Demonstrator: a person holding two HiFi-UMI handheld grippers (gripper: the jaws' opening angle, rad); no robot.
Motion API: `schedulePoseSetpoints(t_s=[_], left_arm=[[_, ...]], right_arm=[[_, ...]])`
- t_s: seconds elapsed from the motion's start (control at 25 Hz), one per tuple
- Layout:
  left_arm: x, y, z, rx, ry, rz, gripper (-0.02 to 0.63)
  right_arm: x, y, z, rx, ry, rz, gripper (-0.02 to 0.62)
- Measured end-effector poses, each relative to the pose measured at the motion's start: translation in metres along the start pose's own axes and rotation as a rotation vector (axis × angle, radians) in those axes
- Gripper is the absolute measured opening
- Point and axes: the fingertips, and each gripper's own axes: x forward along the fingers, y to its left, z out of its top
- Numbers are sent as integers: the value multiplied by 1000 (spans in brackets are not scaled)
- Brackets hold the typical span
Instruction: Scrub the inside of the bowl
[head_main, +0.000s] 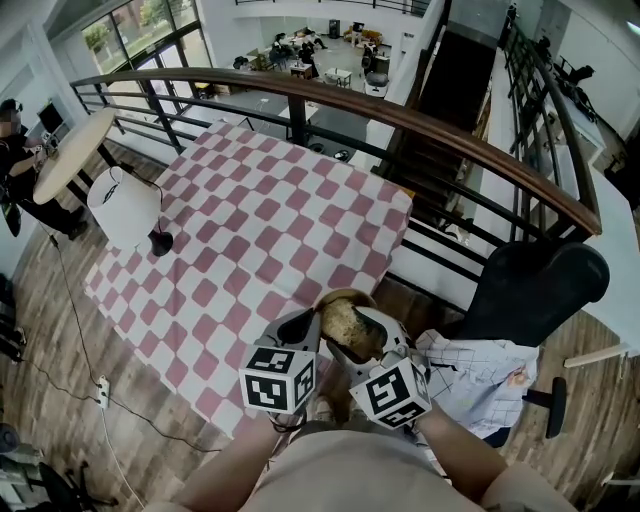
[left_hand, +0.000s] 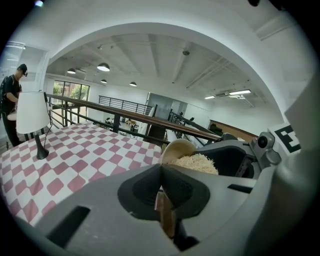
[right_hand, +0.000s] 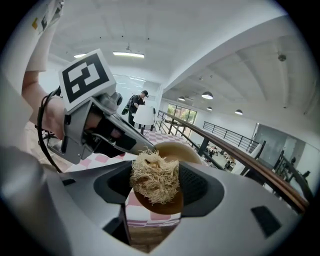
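Two tongs meet close together, with the checked tabletop (head_main: 260, 230) just ahead of them and lower down. The left tongs (left_hand: 162, 175) are closed tight on the rim of the brown bowl (left_hand: 176, 149) and hold it up in the air. The right tongs (right_hand: 156, 175), just beside the left ones, pinch a scratchy, straw-like scrubber (head_main: 352, 322). The scrubber sits inside the bowl.

Bowl (right_hand: 160, 206) looks like smooth brown wood with a slight sheen. Scrubber (right_hand: 154, 176) is a rough, dry tangle of fibre. Left gripper (left_hand: 162, 170) and right gripper (right_hand: 155, 172) are matt grey plastic. Tablecloth (head_main: 260, 230) is checked cloth, handrail (head_main: 400, 115) glossy dark wood, floor (head_main: 60, 330) matt wood plank.
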Motion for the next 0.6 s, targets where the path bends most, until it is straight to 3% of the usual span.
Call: schedulePoseSetpoints(t_s=[0.2, 0.44, 0.6], left_arm=[[0, -12, -6, 77, 35, -14, 17], [-4, -17, 2, 100, 12, -16, 17], [-4, -15, 5, 74, -5, -17, 17]], right_arm=[[-1, -14, 12, -38, -35, -52, 260], [-8, -21, 23, -101, -45, -89, 256], [-13, -28, 17, -101, -19, -105, 255]])
